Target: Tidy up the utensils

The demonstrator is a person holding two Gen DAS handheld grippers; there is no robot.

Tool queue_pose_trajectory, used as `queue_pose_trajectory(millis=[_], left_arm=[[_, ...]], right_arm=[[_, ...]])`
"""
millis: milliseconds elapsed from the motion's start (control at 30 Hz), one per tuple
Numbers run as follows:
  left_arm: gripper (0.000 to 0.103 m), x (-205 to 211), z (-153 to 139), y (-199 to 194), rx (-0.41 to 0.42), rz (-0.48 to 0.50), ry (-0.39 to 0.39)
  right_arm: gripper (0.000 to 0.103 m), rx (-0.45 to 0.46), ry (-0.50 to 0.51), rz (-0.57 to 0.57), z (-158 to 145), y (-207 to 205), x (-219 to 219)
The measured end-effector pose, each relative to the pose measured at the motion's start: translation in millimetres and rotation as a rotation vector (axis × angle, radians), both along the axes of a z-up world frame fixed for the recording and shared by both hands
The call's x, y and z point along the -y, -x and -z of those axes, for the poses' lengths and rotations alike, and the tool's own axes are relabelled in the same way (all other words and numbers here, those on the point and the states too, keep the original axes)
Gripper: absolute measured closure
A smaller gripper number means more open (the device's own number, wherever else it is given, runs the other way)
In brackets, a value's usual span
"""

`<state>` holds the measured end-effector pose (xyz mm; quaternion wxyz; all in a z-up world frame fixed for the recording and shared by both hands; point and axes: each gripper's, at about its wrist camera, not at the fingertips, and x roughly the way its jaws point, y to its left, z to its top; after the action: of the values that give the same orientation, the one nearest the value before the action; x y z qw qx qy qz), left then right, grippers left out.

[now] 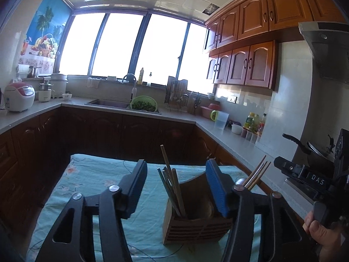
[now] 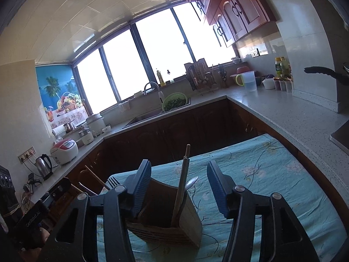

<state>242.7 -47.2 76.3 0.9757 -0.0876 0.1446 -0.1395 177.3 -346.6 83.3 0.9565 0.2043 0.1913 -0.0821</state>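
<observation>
A wooden utensil holder (image 1: 192,224) stands on the table with the teal flowered cloth (image 1: 91,174). Chopsticks (image 1: 172,183) stand in its left compartment, and more chopsticks (image 1: 257,172) and a spoon (image 1: 240,181) show behind my left gripper's right finger. My left gripper (image 1: 176,187) is open and empty, just above the holder. In the right wrist view the holder (image 2: 172,220) holds wooden chopsticks (image 2: 183,183), a spoon (image 2: 192,182) and a fork (image 2: 113,182). My right gripper (image 2: 178,187) is open and empty, straddling the holder's top.
Kitchen counters (image 2: 272,109) run around the table, with a sink (image 1: 109,103), green colander (image 1: 144,103), rice cooker (image 1: 18,96), kettle (image 2: 43,166), measuring jug (image 2: 248,80) and bottles (image 1: 255,122). A pan handle (image 1: 294,142) juts out at the right. The right-hand gripper body (image 1: 316,181) shows beside it.
</observation>
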Motion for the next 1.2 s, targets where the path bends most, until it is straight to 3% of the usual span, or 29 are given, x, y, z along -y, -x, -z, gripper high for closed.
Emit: queue_pose_trajectory(millis=[33,100,167,433,767,1033,1200], left_arm=[[0.040,-2.6,0.0,7.4,0.009,-0.008,0.002],[0.035,-8.1,3.9,19.6,-0.002,-0.019,0.011],[0.030,-13.2,12.7,30.9,-0.023,-0.031,0.017],[0.026,-30.4,46.8,67.8,-0.169,-0.053,0.043],[0.023,-47.3,69.3,120.7,-0.265,-0.081,0.037],[0.023,-53.6,63.3,153.6,-0.254,-0.072,0.024],[0.022,-52.2,52.4,175.8,-0.204,-0.073,0.002]], right_arm=[[0.036,0.005,-0.006,0.004,0.6,5.8,0.2],[0.014,0.025,-0.023,0.007,4.6,19.7,0.2],[0.008,0.029,-0.031,0.012,11.0,33.6,-3.0],[0.006,-0.060,-0.072,0.009,52.5,78.9,-21.7],[0.006,-0.125,-0.092,-0.037,84.9,124.0,-47.8],[0.006,-0.147,-0.056,-0.061,89.0,145.7,-66.6],[0.006,-0.090,0.011,-0.042,72.3,162.7,-75.0]])
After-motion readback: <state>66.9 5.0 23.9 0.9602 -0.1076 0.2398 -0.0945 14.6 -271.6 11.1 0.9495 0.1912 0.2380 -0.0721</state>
